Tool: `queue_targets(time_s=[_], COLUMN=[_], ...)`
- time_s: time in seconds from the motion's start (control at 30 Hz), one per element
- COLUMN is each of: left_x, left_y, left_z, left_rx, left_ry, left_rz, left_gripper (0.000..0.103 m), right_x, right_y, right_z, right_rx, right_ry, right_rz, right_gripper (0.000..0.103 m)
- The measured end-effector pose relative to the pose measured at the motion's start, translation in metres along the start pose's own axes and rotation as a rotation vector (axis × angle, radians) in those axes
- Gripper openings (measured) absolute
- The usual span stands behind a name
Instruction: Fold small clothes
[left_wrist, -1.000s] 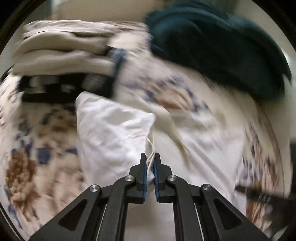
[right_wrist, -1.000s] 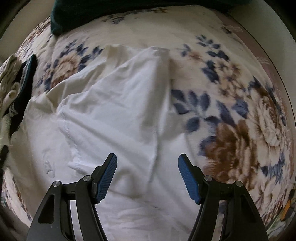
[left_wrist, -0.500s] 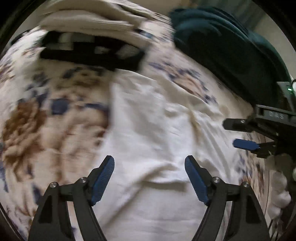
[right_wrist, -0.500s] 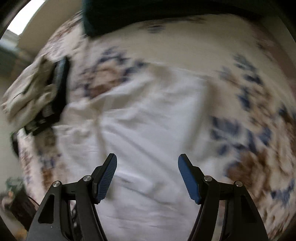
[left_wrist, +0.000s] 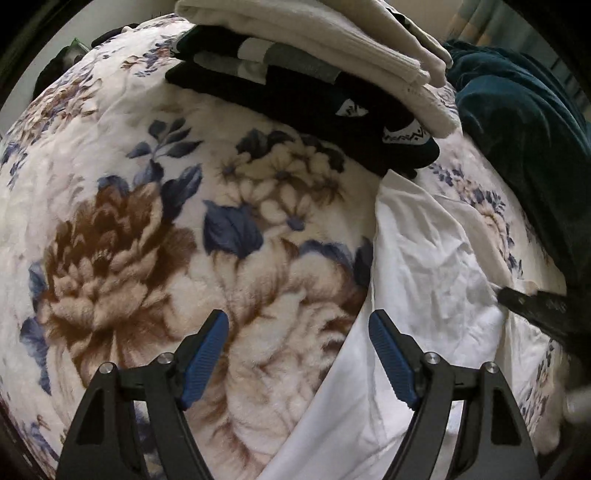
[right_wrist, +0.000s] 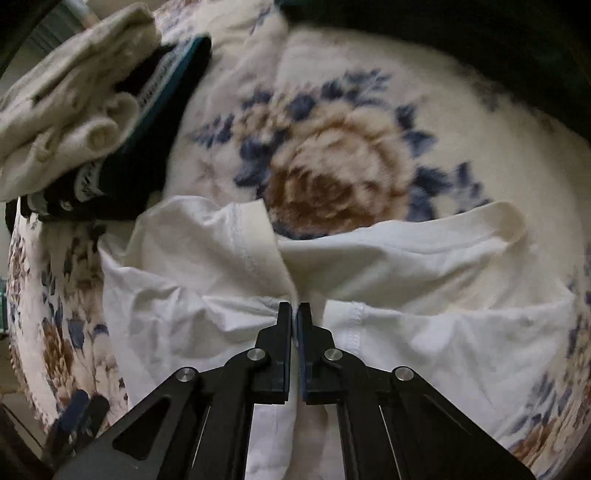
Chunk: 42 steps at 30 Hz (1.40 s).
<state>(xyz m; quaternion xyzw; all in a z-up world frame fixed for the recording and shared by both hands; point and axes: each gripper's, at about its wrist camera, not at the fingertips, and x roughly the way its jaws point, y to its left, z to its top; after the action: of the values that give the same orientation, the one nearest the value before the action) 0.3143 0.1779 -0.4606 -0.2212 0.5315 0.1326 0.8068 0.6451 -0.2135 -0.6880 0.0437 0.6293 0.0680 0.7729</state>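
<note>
A white garment (left_wrist: 424, 280) lies partly folded on a floral blanket (left_wrist: 147, 229). My left gripper (left_wrist: 297, 354) is open and empty, hovering over the blanket at the garment's left edge. My right gripper (right_wrist: 294, 314) is shut on a pinched fold of the white garment (right_wrist: 229, 258), lifting its hemmed edge; the right gripper also shows at the right edge of the left wrist view (left_wrist: 532, 302). The garment's far edge is rolled over in the right wrist view.
A stack of folded clothes, cream on top (left_wrist: 314, 33) and black below (left_wrist: 303, 99), sits at the far side of the blanket; it also shows in the right wrist view (right_wrist: 74, 110). A dark teal blanket (left_wrist: 524, 122) lies at the far right.
My left gripper let go of the white garment, opened and moved left over the blanket. My right gripper went from open above the garment to shut on a fold of it.
</note>
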Motion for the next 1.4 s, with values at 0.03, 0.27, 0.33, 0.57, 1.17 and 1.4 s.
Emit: queue_targets(time_s=[0.03,0.27,0.33,0.57,1.17,1.4], left_x=[0.002,0.012,0.013,0.015,0.068,0.068], left_y=[-0.002,-0.029,-0.032,-0.037,-0.063,-0.053], left_z=[0.002,0.007,0.008,0.019,0.077,0.08], left_rx=[0.003,0.053,0.063,0.096,0.26,0.237], left_ry=[0.002,0.015,0.018,0.018,0.036,0.075], left_rz=[-0.005,-0.022,-0.021,-0.014,-0.104,-0.113], left_gripper=[0.077,0.077,0.077,0.077,0.003,0.009], right_x=[-0.009,-0.047,-0.041,-0.046,-0.033,-0.033], right_y=[-0.003,-0.043,-0.047,-0.065,-0.095,-0.087], right_z=[-0.003,-0.022,-0.021,-0.01,0.01,0.002], right_rx=[0.0,0.091,0.125,0.257,0.343,0.303], right_ry=[-0.021,-0.058,-0.005,-0.005,0.034,0.036], right_rz=[-0.01,-0.074,-0.037,0.128,0.08,0.113], right_gripper=[0.003,0.003,0.004,0.057,0.057,0.057])
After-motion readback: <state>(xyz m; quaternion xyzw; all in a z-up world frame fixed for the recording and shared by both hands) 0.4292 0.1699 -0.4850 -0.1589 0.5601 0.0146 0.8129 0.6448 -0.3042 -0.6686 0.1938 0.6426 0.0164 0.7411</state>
